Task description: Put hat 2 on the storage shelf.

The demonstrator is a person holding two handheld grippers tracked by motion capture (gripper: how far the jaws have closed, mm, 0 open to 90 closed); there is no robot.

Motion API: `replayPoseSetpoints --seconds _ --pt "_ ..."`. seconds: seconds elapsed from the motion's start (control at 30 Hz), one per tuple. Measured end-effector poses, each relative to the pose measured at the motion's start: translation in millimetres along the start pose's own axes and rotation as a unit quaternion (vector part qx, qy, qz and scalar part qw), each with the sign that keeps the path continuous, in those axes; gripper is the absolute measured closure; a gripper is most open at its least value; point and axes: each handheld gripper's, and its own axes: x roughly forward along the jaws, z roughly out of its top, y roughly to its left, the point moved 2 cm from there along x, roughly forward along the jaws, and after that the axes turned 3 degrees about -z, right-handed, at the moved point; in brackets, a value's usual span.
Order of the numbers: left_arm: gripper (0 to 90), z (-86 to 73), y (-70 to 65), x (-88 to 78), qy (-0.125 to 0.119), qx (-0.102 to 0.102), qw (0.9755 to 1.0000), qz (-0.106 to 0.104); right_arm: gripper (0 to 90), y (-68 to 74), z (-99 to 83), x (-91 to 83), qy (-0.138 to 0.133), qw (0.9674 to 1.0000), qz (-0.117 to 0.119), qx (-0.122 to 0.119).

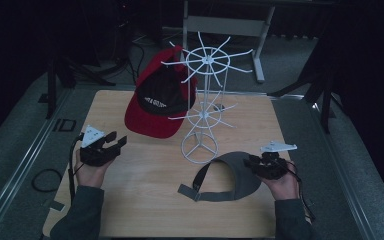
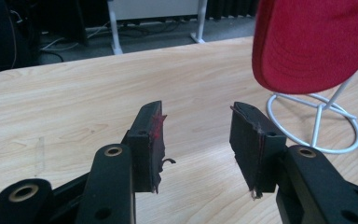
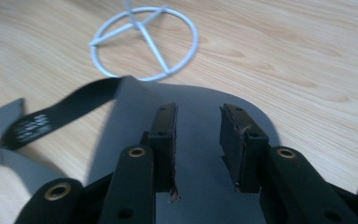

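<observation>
A red cap with a black front (image 1: 155, 107) hangs on the left side of a white wire rack (image 1: 207, 60) at the back of the wooden table (image 1: 145, 200). A grey visor (image 1: 230, 182) with a black strap (image 3: 60, 114) lies flat by the rack's ring base (image 1: 198, 148). My right gripper (image 1: 250, 162) hovers over the visor's right part. In the right gripper view its jaws (image 3: 198, 116) stand apart above the grey brim (image 3: 196, 154), pressing on nothing. My left gripper (image 1: 116, 142) is held at the table's left, open and empty (image 2: 198, 116), with the red brim (image 2: 312, 42) ahead to its right.
The rack's base ring (image 3: 144, 42) stands just beyond the visor. A coiled black cable (image 1: 45, 180) lies off the table's left edge. Dark stands and a grey frame (image 1: 225, 25) sit behind the table. Bare wood stretches between the two grippers.
</observation>
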Motion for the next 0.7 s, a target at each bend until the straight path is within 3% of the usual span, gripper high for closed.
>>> replayPoseSetpoints --seconds 0.17,0.7 --pt "54.5 -1.6 -2.3 2.5 0.005 0.003 1.0000 0.000 65.7 13.3 7.4 -0.4 -0.005 0.9996 0.026 -0.012" --pt "54.5 -3.2 -2.7 3.0 0.005 -0.001 1.0000 0.000 64.1 36.7 11.2 3.6 0.000 0.9968 0.064 -0.047"
